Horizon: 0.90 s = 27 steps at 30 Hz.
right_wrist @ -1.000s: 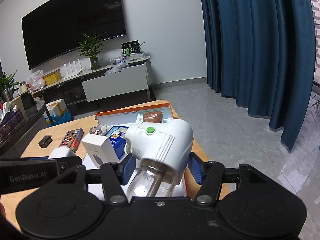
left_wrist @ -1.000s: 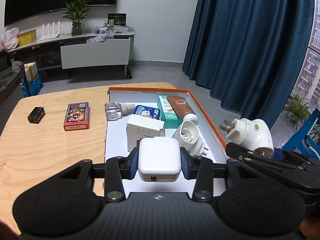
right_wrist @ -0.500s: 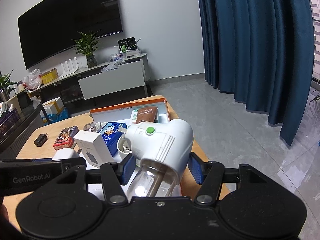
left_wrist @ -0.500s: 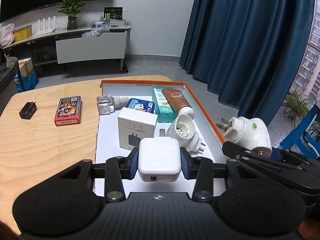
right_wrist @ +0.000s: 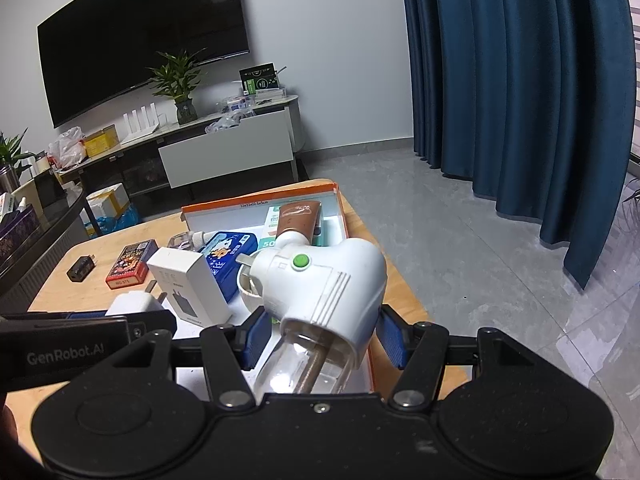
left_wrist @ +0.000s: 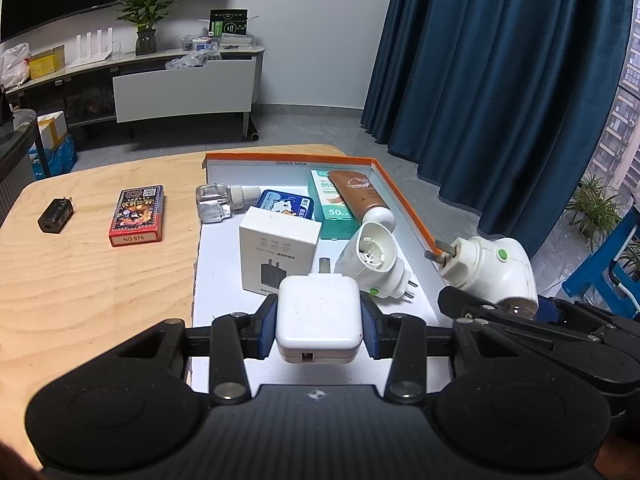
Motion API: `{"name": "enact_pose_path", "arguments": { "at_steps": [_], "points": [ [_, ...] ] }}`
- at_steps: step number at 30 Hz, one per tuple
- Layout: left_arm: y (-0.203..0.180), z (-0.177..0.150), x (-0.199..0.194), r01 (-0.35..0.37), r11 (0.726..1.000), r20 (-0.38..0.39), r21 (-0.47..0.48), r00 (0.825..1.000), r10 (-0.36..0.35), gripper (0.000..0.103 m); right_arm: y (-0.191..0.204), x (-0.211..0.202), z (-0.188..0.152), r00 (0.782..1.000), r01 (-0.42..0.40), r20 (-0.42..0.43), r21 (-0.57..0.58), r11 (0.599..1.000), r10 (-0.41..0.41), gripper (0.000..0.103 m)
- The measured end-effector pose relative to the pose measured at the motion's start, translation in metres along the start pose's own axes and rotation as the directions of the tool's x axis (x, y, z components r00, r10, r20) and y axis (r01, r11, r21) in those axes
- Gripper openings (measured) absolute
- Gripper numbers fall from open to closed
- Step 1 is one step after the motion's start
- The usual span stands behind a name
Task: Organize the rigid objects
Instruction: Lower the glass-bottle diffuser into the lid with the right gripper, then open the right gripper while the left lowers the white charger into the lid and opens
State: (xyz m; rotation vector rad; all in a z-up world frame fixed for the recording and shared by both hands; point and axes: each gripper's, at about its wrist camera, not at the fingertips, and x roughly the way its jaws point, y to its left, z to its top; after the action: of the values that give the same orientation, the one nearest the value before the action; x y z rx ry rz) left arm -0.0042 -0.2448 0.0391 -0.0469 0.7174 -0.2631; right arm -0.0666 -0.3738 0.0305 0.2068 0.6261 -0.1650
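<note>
A: In the lower middle of the left wrist view, left gripper [left_wrist: 319,330] is clamped on the white charger [left_wrist: 319,316], over the near end of the orange-rimmed tray [left_wrist: 404,210]. Bare white floor under it

B: Right side?

A: Right gripper [right_wrist: 320,334] closed on the white plug-in vaporizer [right_wrist: 324,284], at the tray's right rim, lower right of the left view

B: Obstacles?

A: White adapter box [left_wrist: 279,249] and second vaporizer [left_wrist: 374,262] just ahead of the charger; blue tin [left_wrist: 285,205], green box [left_wrist: 330,204], brown tube [left_wrist: 360,196], glass bottle [left_wrist: 214,207] further back. Card deck [left_wrist: 138,214] and black adapter [left_wrist: 55,220] on the table [left_wrist: 80,280], left of frame

B: Hidden?

A: Tray's near edge is cut off by the gripper body
</note>
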Motion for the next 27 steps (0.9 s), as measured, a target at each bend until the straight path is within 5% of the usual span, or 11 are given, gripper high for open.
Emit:
{"name": "enact_pose_path", "arguments": {
  "at_steps": [27],
  "points": [
    [0.000, -0.001, 0.004, 0.014, 1.000, 0.004, 0.003, 1.000, -0.014, 0.043, 0.001, 0.014, 0.000, 0.999, 0.001, -0.048, -0.011, 1.000, -0.002, 0.064]
  ]
}}
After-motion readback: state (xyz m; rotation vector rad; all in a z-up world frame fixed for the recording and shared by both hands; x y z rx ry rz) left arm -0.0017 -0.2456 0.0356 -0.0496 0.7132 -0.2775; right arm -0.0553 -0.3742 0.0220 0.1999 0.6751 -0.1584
